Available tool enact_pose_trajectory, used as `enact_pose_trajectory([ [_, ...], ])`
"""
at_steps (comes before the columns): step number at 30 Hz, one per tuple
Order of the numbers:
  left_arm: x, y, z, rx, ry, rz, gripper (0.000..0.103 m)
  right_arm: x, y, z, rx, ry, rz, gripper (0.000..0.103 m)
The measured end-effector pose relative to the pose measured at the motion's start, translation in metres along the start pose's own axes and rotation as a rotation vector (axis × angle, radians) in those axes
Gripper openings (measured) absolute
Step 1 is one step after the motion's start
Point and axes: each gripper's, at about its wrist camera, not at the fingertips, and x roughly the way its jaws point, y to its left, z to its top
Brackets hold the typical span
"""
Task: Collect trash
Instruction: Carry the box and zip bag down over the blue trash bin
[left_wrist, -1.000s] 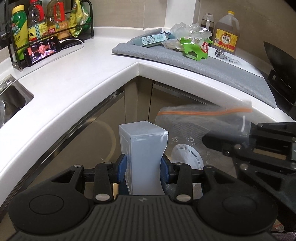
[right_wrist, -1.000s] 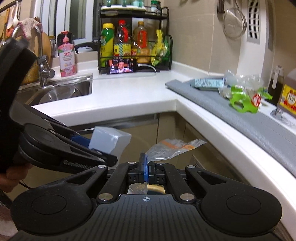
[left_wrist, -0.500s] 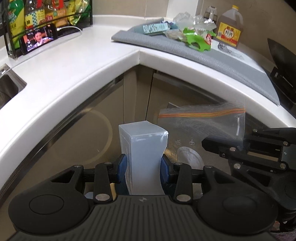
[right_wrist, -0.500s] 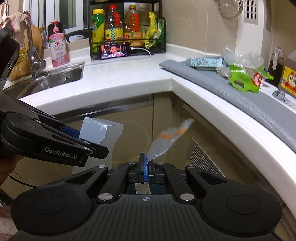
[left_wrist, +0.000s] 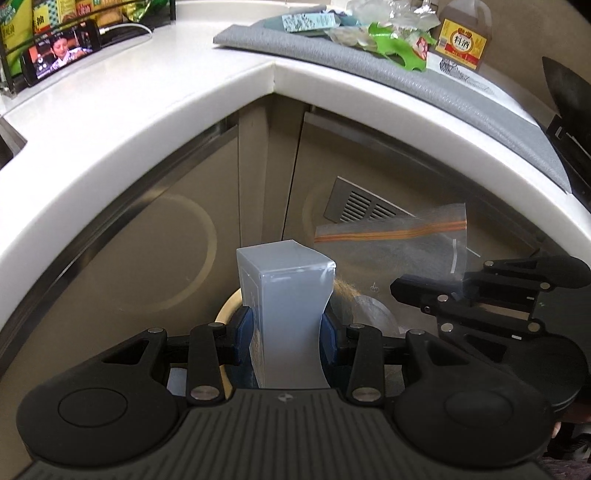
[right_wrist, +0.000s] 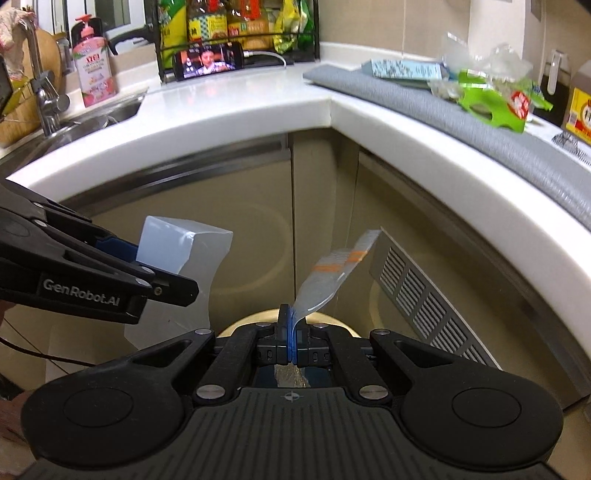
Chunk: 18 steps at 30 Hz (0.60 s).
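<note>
Left wrist view: left hand-held gripper (left_wrist: 287, 330) clamped on a pale blue box (left_wrist: 286, 291) below the counter (left_wrist: 122, 122), amber bottle (left_wrist: 461, 35) labelled 料酒; right wrist view: right hand-held gripper (right_wrist: 291, 341) pinched fully closed on a clear zip bag (right_wrist: 332, 277), "GenRobot.AI" printed on the left gripper.

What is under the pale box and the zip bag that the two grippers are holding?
Below the pale box in the left gripper and the zip bag in the right gripper, a round cream rim shows. The grippers cover its inside.
</note>
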Motion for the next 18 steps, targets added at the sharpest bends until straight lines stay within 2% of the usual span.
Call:
enact_pose_trajectory([
  [18,0.059,0.001,-0.005,0.018,0.113,-0.018,0.043,0.06,-0.005,-0.015,0.011,0.146,0.002,0.0],
])
